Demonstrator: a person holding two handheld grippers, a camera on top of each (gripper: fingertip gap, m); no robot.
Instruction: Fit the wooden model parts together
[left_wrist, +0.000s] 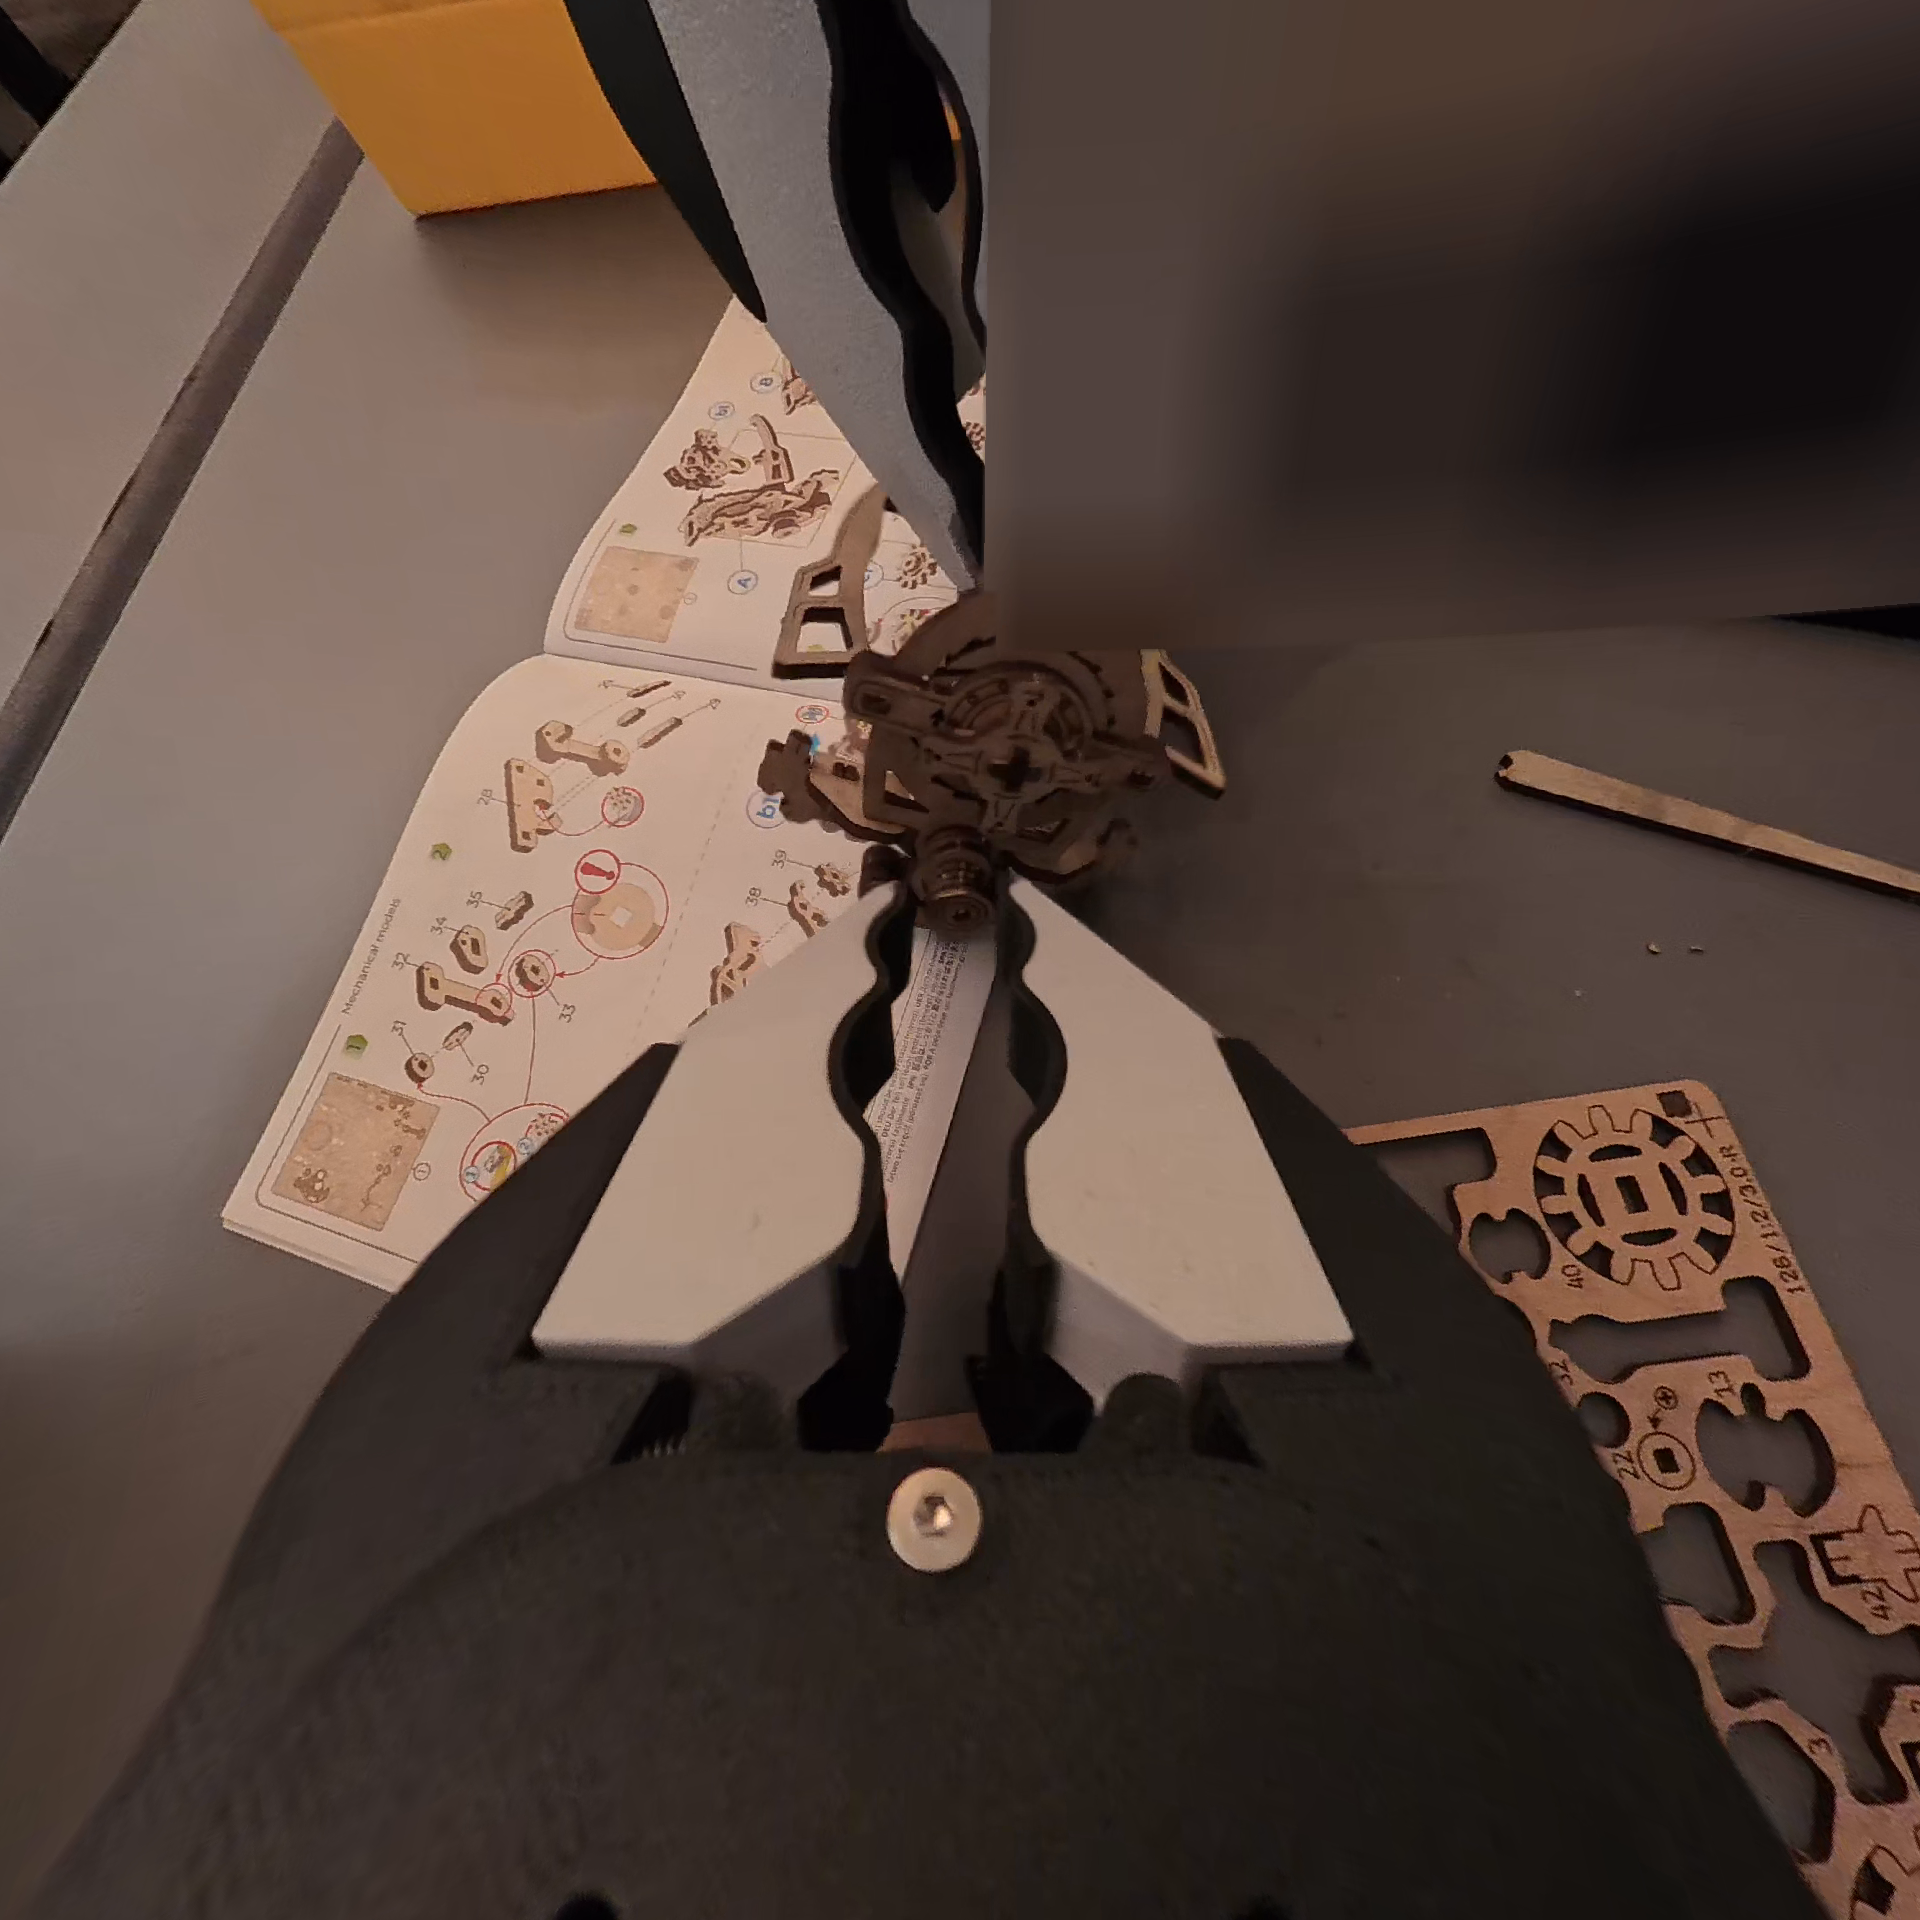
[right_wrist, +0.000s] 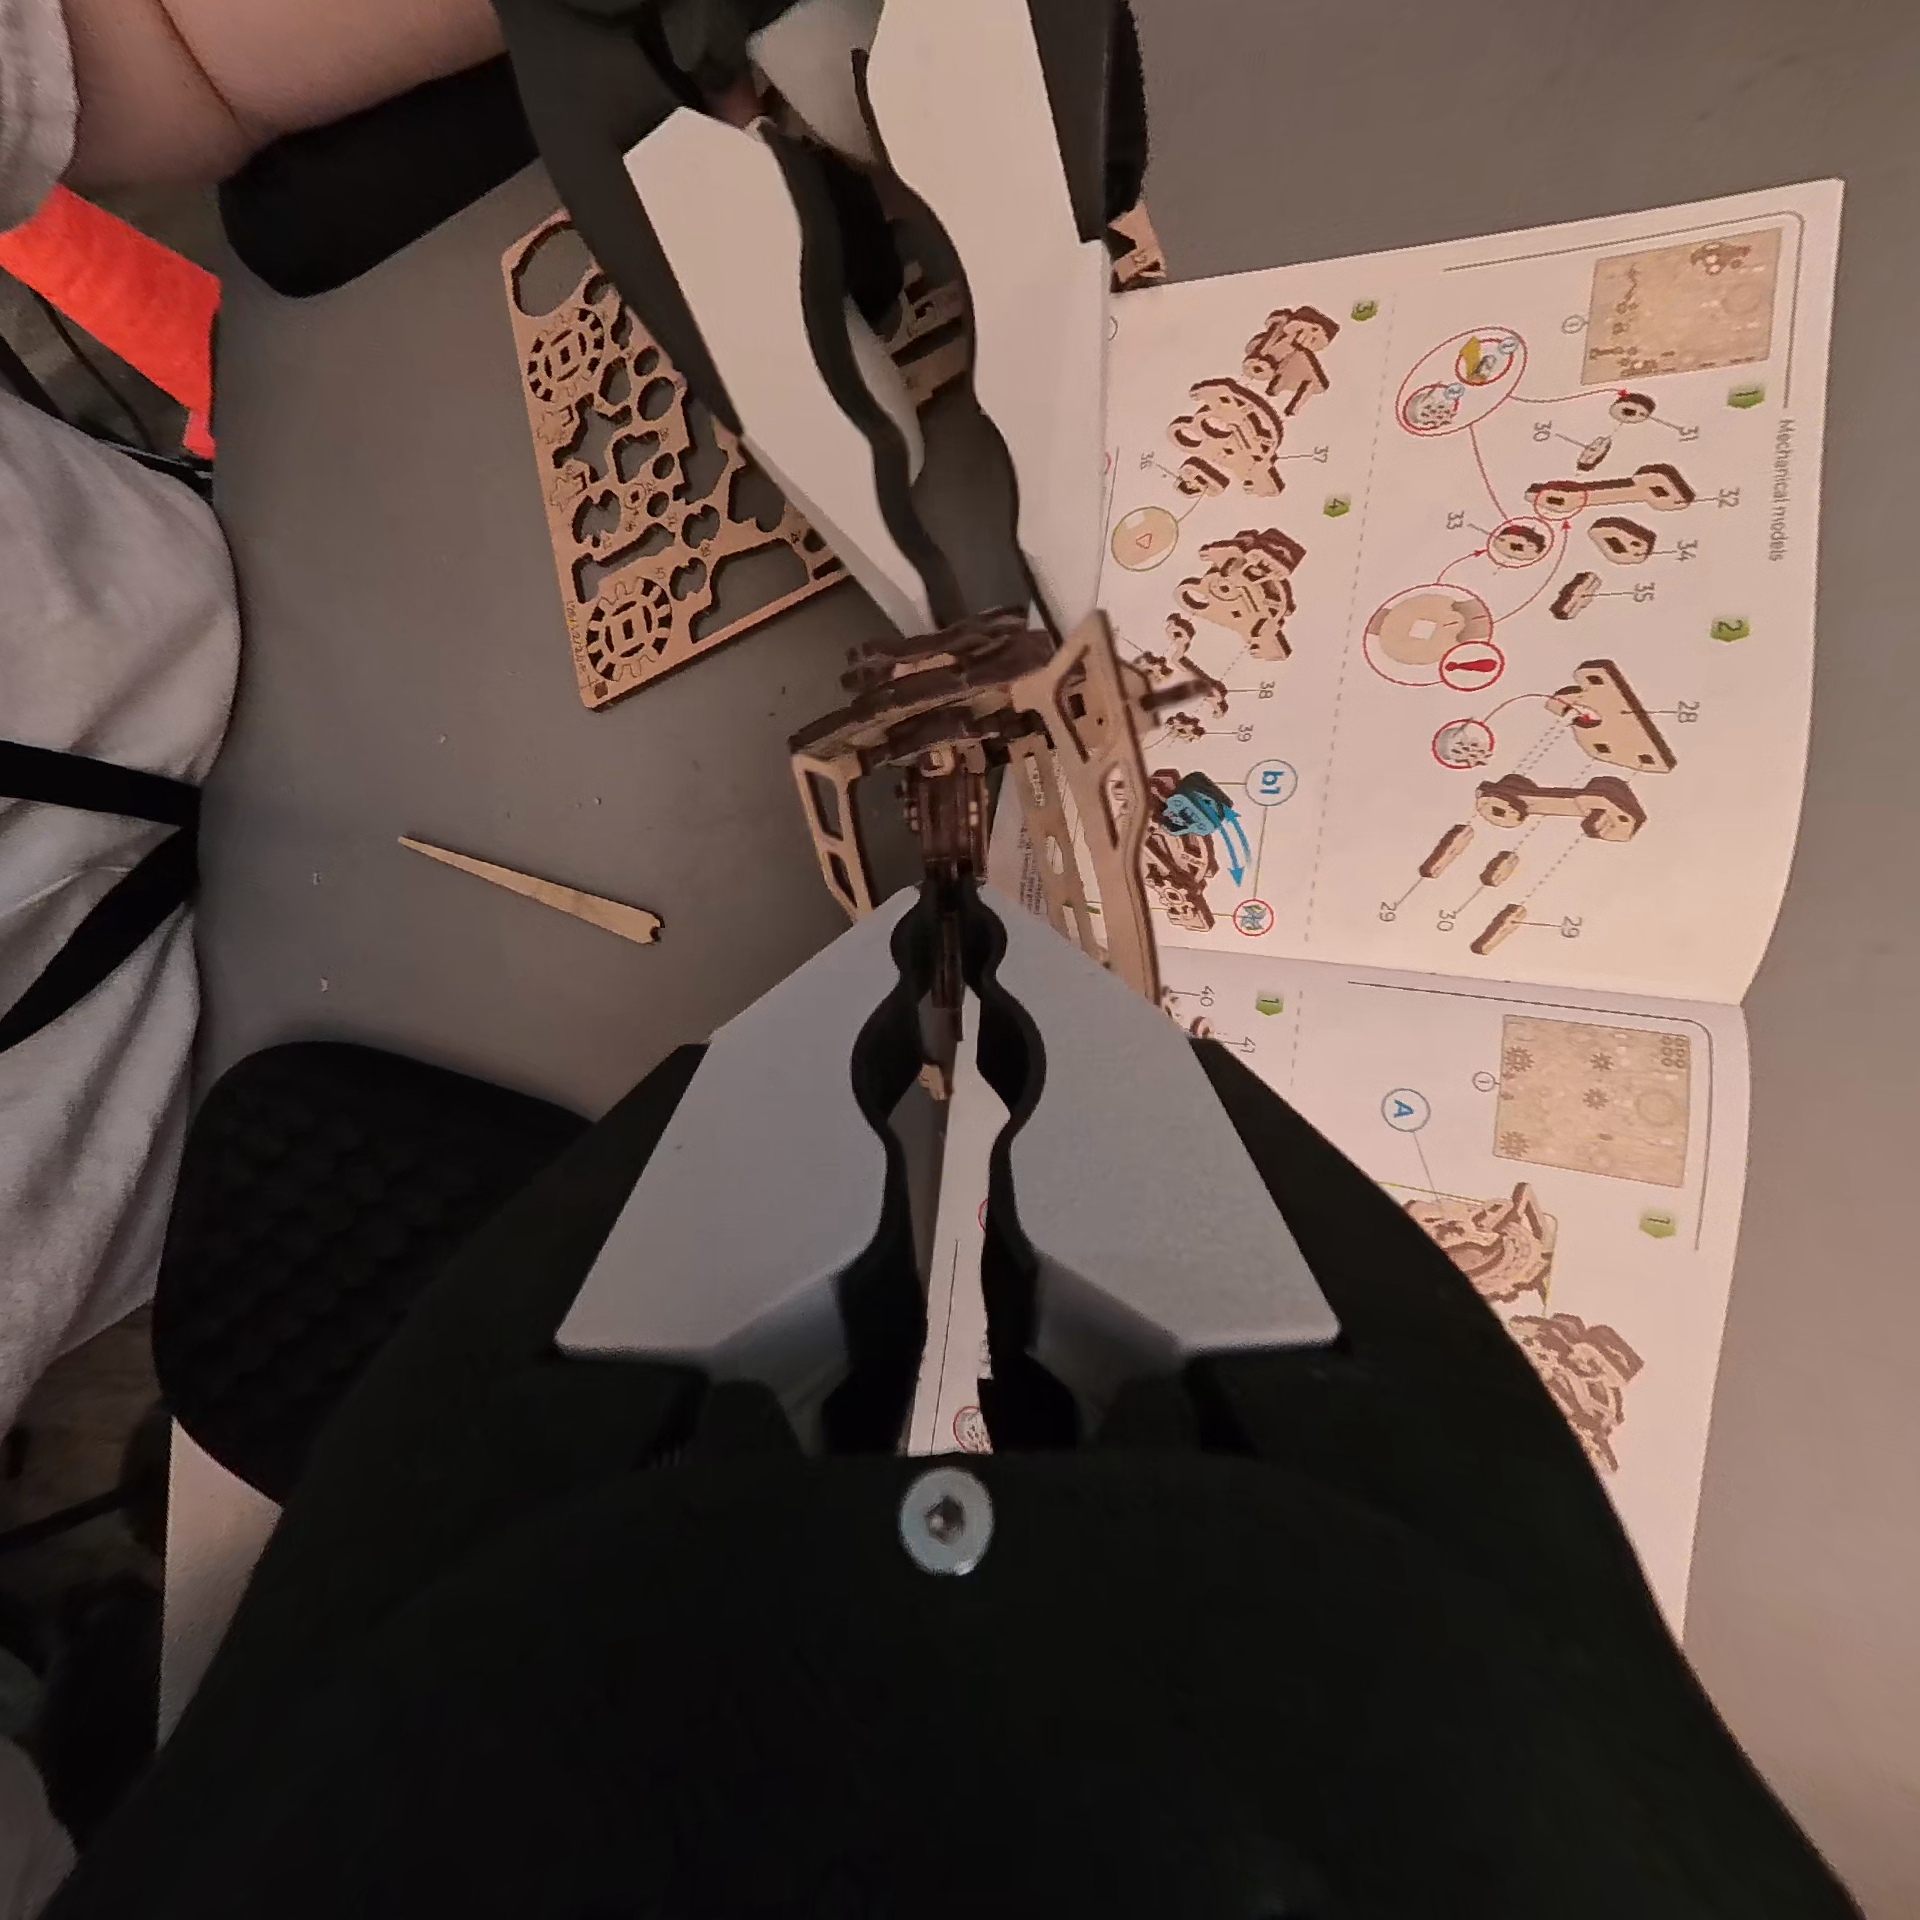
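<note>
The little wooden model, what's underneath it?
Under the wooden model, held up by both claws, lie the open instruction booklet and grey table. The model and left claw and right claw cover part of the pages.

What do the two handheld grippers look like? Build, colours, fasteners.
Both match: the left gripper and right gripper have a matte black textured body, pale grey wedge-shaped fingers lined with wavy black pads, and one silver hex-socket screw at centre. No cables visible.

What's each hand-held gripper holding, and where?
Both grip the same wooden model. The left hand-held gripper pinches its small round hub at the near end; the right hand-held gripper pinches a thin stem-like piece sticking out of it.
</note>
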